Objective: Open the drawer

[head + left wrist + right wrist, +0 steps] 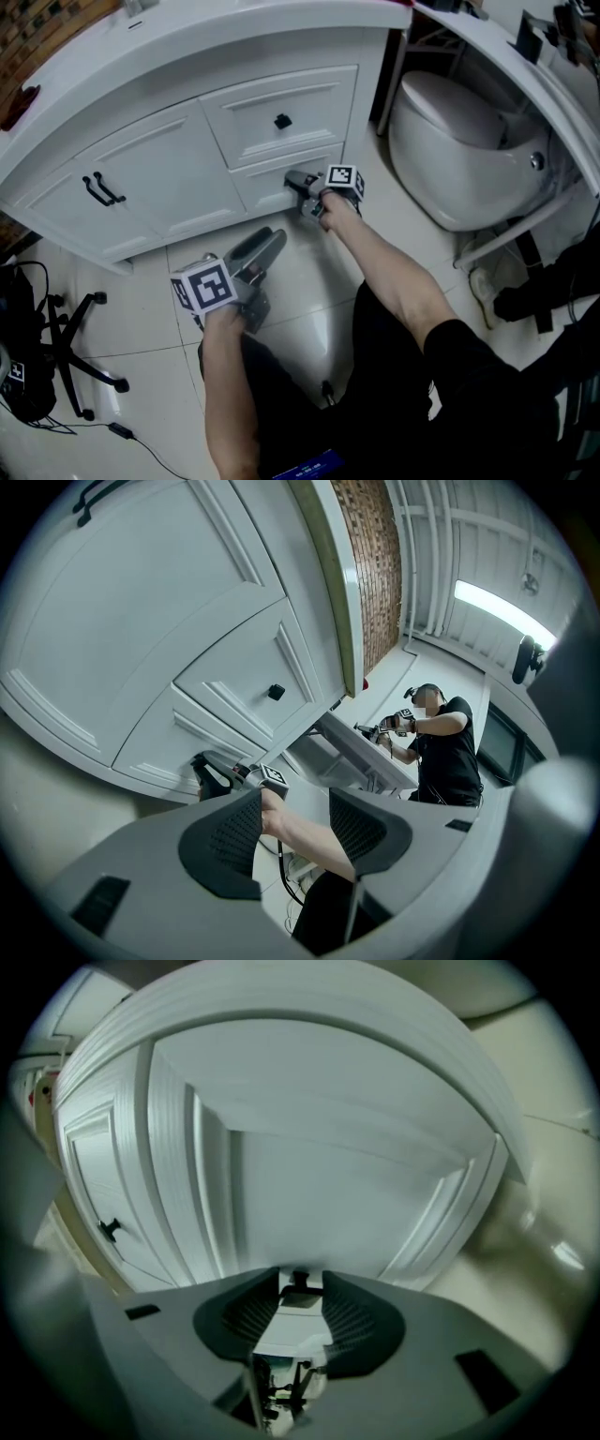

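Straddling the knob (pixel 298 1281) of the lower drawer (pixel 267 187), the right hand-held gripper (pixel 301 1293) stands narrow, not yet pinching. The rigid knob looks small and smooth; clamp it squarely.

Grey plastic left gripper (pixel 265 242) and right gripper (pixel 298 184), each topped by white cube (pixel 204 286) with black square markers; dark ribbed pads (pixel 225 841); black short sleeve (pixel 469 361), black trousers (pixel 384 352)
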{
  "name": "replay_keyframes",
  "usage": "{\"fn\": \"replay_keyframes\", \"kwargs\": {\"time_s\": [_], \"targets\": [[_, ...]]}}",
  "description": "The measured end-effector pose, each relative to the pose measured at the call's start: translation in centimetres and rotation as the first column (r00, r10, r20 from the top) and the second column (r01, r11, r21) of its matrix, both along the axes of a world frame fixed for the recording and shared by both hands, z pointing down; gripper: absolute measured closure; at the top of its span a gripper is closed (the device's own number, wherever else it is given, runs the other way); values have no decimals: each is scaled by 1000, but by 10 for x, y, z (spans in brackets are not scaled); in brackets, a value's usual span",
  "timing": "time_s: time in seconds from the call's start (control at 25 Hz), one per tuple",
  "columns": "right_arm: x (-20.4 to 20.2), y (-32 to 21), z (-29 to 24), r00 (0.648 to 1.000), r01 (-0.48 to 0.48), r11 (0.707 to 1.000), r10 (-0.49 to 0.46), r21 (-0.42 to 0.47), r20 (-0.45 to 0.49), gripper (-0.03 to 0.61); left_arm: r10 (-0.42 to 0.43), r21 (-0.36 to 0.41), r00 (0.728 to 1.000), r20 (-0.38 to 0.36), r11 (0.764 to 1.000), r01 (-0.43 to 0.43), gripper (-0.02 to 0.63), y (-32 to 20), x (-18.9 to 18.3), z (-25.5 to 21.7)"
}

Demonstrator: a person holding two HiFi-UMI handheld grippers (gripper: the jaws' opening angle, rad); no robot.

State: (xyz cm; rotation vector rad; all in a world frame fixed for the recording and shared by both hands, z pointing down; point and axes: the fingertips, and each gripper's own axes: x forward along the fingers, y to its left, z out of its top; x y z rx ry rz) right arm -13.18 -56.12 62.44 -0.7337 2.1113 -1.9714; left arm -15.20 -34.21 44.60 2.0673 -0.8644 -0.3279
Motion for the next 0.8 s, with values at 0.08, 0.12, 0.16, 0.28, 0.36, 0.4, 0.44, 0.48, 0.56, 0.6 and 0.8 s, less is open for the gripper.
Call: {"fn": "replay_keyframes", "kwargs": {"time_s": [0.08, 0.12, 0.16, 0.28, 0.36, 0.4, 0.44, 0.48, 0.56, 0.6, 0.8], "targets": [[-2, -1, -3, 999, 29, 998, -27, 54, -38, 428, -5, -10, 1000, -3, 1000, 5, 393, 0, -1, 4], [-3, -1, -3, 997, 49, 995, -43, 90, -69, 428, -9, -14, 1000, -3, 1000, 9, 393, 0, -2, 6], [-4, -2, -3, 993, 70, 990, -57, 125, -103, 428, -8, -13, 1000, -2, 1000, 8, 393, 0, -3, 5], [-6, -2, -6, 986, 97, 982, -73, 162, -149, 426, -4, -11, 1000, 0, 1000, 4, 393, -1, -1, 4], [-6, -1, -6, 988, 88, 985, -69, 145, -136, 426, -5, -19, 1000, -1, 1000, 5, 393, -1, -1, 6], [-7, -1, -5, 990, 81, 988, -64, 133, -125, 421, -6, -24, 1000, -2, 1000, 6, 393, -1, -1, 9], [-9, -1, -4, 991, 78, 989, -64, 122, -115, 407, -6, -25, 1000, 1, 1000, 6, 393, -1, 0, 9], [-11, 0, -1, 992, 78, 991, -66, 112, -106, 389, -4, -22, 1000, 4, 1000, 4, 393, -1, 0, 8], [-14, 0, 3, 993, 76, 992, -67, 102, -93, 388, 2, -16, 1000, 6, 1000, -2, 393, -1, 2, 5], [-14, -1, 3, 994, 72, 992, -63, 103, -89, 388, 4, -14, 1000, 5, 1000, -4, 393, -1, 3, 4], [-15, 0, -1, 994, 79, 991, -70, 111, -89, 413, 10, -4, 1000, 19, 1000, -10, 393, -1, 2, -1]]}}
